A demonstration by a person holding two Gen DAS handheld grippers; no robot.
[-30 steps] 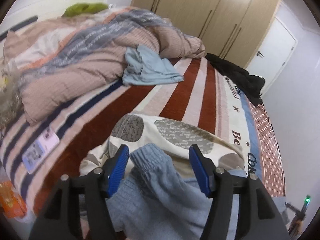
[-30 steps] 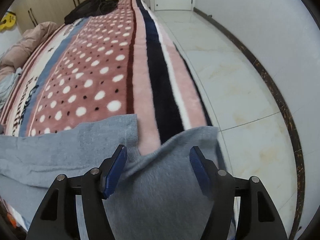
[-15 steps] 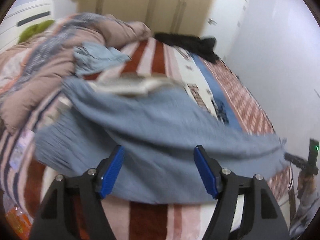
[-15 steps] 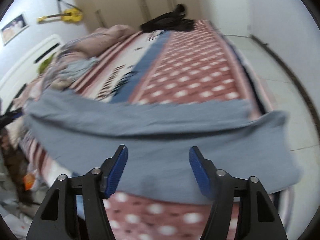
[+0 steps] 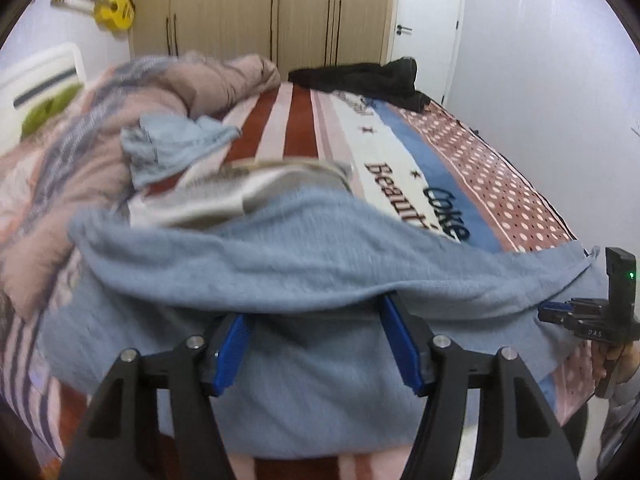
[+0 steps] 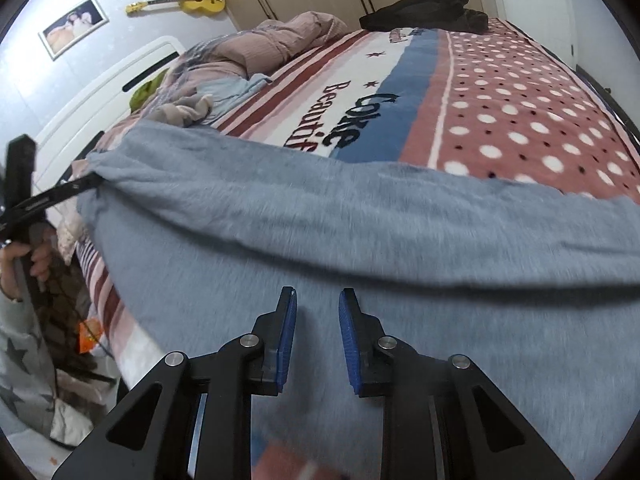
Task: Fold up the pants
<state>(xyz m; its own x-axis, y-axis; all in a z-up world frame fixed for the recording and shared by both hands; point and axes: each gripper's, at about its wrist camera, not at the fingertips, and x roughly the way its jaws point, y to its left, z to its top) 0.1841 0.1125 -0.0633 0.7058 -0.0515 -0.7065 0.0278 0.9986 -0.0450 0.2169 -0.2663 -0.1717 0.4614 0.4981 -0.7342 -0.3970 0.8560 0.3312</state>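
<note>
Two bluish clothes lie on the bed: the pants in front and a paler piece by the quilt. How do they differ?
The pants are spread wide along the near edge of the bed; the light blue garment lies crumpled against the pink quilt. The pants look thick, fuzzy and grey-blue; the garment looks thin and paler. The pants look much larger than the garment. Both lie on the bed.

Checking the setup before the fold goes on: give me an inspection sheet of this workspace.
Surface: bed blanket, striped and dotted.
Job's things: blue pants spread across the near edge, top layer folded over.
Clutter: light blue garment, patterned cloth, black clothes, bunched duvet.
Grippers: left gripper open, fabric draped over the fingers; right gripper jaws have just been closing, narrow gap, nothing gripped.
Cables: nothing seen.
Surroundings: wardrobe, yellow guitar, door.
</note>
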